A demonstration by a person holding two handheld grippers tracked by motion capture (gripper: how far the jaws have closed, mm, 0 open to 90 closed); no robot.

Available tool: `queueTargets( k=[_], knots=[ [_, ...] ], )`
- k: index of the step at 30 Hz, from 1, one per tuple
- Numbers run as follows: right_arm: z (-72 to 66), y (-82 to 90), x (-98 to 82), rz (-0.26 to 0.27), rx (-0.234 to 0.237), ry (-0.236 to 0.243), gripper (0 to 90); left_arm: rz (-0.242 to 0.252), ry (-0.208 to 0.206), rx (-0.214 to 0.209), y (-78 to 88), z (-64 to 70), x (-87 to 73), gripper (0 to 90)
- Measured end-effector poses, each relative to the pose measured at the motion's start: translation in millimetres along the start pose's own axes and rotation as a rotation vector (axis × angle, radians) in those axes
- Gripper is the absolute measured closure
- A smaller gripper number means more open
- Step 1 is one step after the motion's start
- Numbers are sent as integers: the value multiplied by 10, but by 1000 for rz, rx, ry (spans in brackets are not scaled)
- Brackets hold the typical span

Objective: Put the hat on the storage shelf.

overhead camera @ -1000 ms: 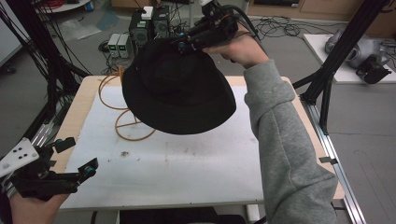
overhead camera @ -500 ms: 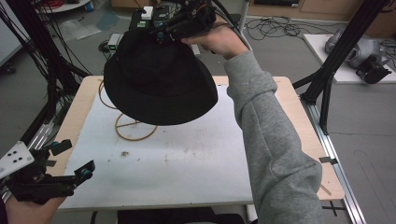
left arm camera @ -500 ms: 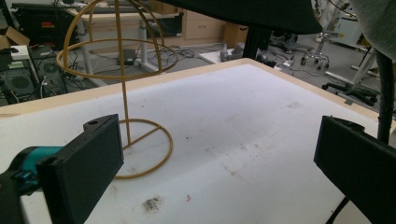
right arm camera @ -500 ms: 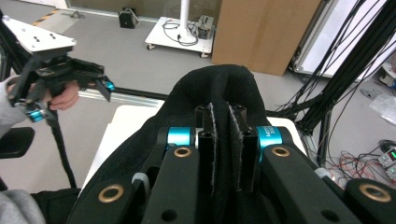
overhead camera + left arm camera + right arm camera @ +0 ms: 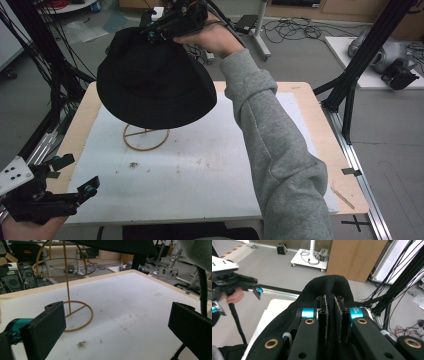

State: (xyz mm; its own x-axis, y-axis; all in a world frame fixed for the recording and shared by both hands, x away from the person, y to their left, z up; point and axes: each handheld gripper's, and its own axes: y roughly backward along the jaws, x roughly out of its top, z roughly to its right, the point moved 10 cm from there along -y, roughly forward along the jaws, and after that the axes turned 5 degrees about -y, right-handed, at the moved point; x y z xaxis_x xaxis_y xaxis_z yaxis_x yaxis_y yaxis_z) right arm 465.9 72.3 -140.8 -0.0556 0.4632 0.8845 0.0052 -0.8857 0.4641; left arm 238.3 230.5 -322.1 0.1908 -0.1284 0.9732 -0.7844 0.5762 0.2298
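A black brimmed hat (image 5: 155, 85) hangs in the air over the back left of the table. My right gripper (image 5: 152, 34) is shut on its crown from above. In the right gripper view the jaws pinch a fold of the hat's fabric (image 5: 329, 285). Under the hat stands a tan wire hat stand (image 5: 146, 137); its ring base rests on the white mat and its top is hidden by the hat. In the left gripper view the stand's pole (image 5: 67, 290) rises toward the hat's brim (image 5: 120, 246). My left gripper (image 5: 76, 174) is open and holds nothing, low at the front left corner.
A white mat (image 5: 210, 170) covers most of the wooden table (image 5: 320, 115). Black frame posts (image 5: 350, 85) rise at the right edge and bundles of cables (image 5: 45, 75) hang at the left. The person's grey sleeve (image 5: 270, 145) crosses the table's middle.
My right gripper has carried the hat left and toward the back, so it now hangs over the wire stand. The left gripper has stayed about where it was.
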Motion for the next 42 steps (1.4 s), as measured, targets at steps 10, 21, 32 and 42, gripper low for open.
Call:
queueTargets(
  k=[10, 21, 32, 42],
  knots=[
    [169, -313, 6, -5, -4, -6, 838, -14, -8, -21, -42, 73, -61, 17],
    [334, -648, -74, -11, -9, -30, 839, -55, -10, -49, -202, 168, -179, 17],
    [429, -889, -146, -12, -7, -63, 839, -27, -9, -43, -121, 149, -104, 17],
    [462, -1198, -290, -40, 4, -80, 838, -19, -6, -34, -72, 129, -79, 17]
  ],
)
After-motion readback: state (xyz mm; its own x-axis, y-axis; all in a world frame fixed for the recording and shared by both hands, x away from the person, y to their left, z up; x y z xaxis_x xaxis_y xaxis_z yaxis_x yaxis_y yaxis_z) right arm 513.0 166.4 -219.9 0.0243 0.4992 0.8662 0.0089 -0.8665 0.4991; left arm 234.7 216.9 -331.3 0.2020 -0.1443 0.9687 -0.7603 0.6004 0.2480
